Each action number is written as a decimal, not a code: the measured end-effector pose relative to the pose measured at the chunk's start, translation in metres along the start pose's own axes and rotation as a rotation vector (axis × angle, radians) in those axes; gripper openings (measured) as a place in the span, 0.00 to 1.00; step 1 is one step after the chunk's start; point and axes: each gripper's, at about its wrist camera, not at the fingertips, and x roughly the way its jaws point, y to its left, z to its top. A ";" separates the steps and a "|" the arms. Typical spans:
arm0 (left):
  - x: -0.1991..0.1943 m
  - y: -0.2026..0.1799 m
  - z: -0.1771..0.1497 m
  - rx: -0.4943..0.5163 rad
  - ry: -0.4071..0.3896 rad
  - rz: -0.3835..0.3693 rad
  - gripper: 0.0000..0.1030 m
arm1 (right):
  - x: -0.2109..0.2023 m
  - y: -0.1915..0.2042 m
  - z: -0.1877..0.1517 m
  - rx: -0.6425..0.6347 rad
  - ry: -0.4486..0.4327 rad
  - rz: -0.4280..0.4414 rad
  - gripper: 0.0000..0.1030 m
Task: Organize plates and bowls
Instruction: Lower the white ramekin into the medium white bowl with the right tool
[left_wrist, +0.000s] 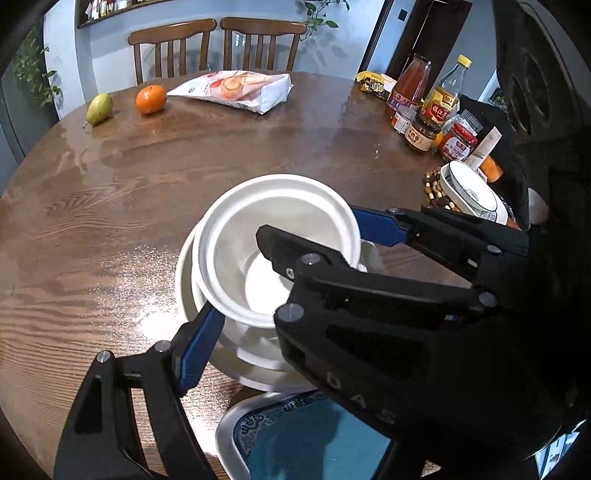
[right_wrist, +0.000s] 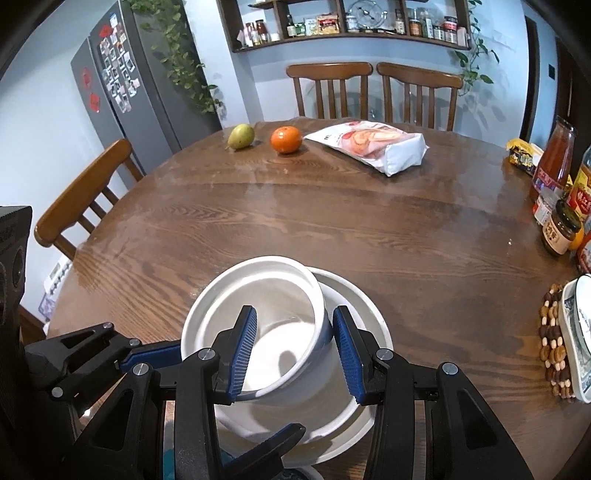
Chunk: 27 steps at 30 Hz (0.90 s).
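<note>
A small white bowl (left_wrist: 236, 236) (right_wrist: 273, 291) hangs tilted just above a larger white bowl (left_wrist: 255, 369) (right_wrist: 354, 306) on the wooden table. My right gripper (right_wrist: 295, 314) (left_wrist: 308, 227) is shut on the small bowl's wall, with one blue pad inside and the other against the outside. My left gripper (left_wrist: 255, 325) comes in from the left and straddles the small bowl's lower body. Its left finger (left_wrist: 199, 347) (right_wrist: 147, 358) lies against the bowl under the rim. In the left wrist view the right gripper hides its other finger.
A blue-centred plate (left_wrist: 303, 435) lies at the near edge below the bowls. A blue-and-white dish (left_wrist: 472, 192) (right_wrist: 576, 332) rests on a bead trivet at the right, behind it jars and bottles (left_wrist: 424, 107). A pear (right_wrist: 241, 136), an orange (right_wrist: 285, 139) and a bag (right_wrist: 373, 146) lie at the far side, chairs beyond.
</note>
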 end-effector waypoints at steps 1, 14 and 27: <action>0.001 0.000 0.001 0.002 0.005 -0.001 0.73 | 0.001 0.000 0.000 0.002 0.003 -0.001 0.45; 0.008 0.001 0.004 -0.003 0.028 -0.027 0.73 | 0.006 -0.006 0.000 0.019 0.015 -0.013 0.45; 0.006 0.003 0.003 0.017 0.002 -0.054 0.75 | 0.006 -0.007 -0.002 0.017 -0.003 -0.040 0.45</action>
